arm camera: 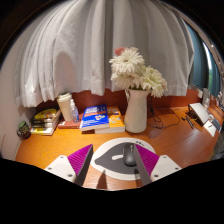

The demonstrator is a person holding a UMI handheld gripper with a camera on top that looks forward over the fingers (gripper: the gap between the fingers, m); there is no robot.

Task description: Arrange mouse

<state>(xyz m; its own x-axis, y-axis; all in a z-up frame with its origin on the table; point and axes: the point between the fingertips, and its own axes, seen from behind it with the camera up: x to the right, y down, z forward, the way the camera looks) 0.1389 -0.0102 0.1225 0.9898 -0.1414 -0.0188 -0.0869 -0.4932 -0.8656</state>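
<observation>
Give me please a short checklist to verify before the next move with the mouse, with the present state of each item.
1. Mouse stands between the fingers of the gripper: ok.
2. Both pads press on the mouse: not ok, a gap shows at either side, so the gripper is open.
3. Mouse rests on the white mat: ok.
4. Vase of flowers is well beyond the fingers: ok.
5. Stack of books is apart from the mouse: ok.
6. A cable on the mouse: cannot tell.
</observation>
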